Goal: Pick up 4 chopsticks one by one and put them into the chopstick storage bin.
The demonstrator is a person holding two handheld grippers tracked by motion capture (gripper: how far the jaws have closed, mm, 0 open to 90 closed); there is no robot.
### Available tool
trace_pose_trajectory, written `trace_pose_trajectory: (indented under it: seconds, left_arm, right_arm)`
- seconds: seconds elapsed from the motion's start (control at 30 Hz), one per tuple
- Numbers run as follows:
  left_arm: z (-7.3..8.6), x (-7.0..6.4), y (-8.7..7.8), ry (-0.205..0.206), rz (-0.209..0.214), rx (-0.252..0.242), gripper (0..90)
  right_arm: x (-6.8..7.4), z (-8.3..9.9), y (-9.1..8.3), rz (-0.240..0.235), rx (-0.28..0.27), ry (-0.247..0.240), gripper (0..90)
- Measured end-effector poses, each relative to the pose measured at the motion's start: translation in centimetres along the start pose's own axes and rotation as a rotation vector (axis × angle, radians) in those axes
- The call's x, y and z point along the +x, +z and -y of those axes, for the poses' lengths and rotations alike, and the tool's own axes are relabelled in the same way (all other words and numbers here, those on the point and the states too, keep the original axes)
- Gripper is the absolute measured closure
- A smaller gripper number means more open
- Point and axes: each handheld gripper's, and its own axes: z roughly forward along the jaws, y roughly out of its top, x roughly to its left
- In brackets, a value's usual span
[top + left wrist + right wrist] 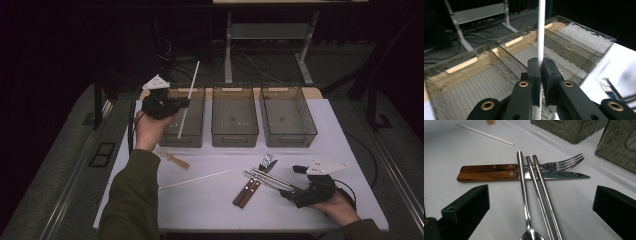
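White thin plastic chopstick [540,37] stands nearly upright, clenched in the left tool [540,65] over the leftmost clear plastic bin [186,116]. Right tool [541,207] rests spread wide on the tabletop [210,205], metal spoon and steel chopsticks [537,195] between its jaws.

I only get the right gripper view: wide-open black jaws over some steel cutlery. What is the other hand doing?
Observer: The left hand-held gripper is shut on a long thin white stick, held tilted over the leftmost clear plastic bin.
Operator: I see corners of two bins. Are there more?
Observer: Three stand in a row at the far side of the white table: that one, a middle bin and a right bin.
Operator: Is the stick inside yet?
Observer: Its lower end dips into the leftmost bin while the jaws grip it.
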Motion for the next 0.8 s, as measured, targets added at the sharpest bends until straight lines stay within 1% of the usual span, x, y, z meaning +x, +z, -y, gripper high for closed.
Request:
trace_pose_trajectory:
  seconds: [0.17,0.27,0.33,0.37,0.4,0.47,0.53,0.57,0.63,0.67,0.73,0.8]
  left_arm:
    - [-1.3,1.1,0.2,-0.009,-0.048,-0.001,84.6]
    - [-1.5,1.7,0.7,0.005,-0.093,0.017,84.6]
    - [-1.4,2.1,0.9,-0.004,-0.117,0.018,84.6]
    - [-1.3,2.4,1.0,-0.006,-0.13,0.02,84.6]
    - [-1.1,2.6,1.2,-0.017,-0.134,0.024,84.6]
    - [-0.7,2.8,1.5,-0.017,-0.164,0.046,84.6]
    - [-0.2,3.1,1.8,-0.028,-0.174,0.056,84.6]
    - [0.1,3.3,1.9,-0.028,-0.187,0.062,84.6]
    - [0.8,3.6,2.2,-0.037,-0.191,0.087,84.5]
    - [1.2,3.8,2.3,-0.039,-0.2,0.102,84.5]
    - [1.9,4.2,2.5,-0.055,-0.198,0.132,84.5]
    - [2.6,4.6,2.7,-0.058,-0.21,0.159,84.5]
  right_arm:
    - [0.0,0.0,0.0,0.0,0.003,-0.003,0.6]
    - [0.0,0.0,0.0,0.0,0.001,-0.001,0.6]
    - [0.0,0.0,0.0,-0.001,0.001,-0.001,0.6]
    - [0.0,0.0,0.0,0.0,0.003,-0.002,0.6]
    - [0.0,0.0,0.0,-0.001,0.002,-0.001,0.6]
    - [0.0,0.0,0.0,-0.001,0.001,-0.001,0.6]
    - [0.0,0.0,0.0,-0.001,0.0,0.0,0.6]
    - [0.0,0.0,0.0,-0.001,-0.001,0.002,0.6]
    - [0.0,0.0,0.0,-0.003,0.0,-0.001,0.6]
    - [0.0,0.0,0.0,-0.003,0.001,-0.002,0.6]
    - [0.0,0.0,0.0,-0.004,0.003,-0.002,0.6]
    - [0.0,0.1,0.1,-0.004,0.003,-0.002,0.6]
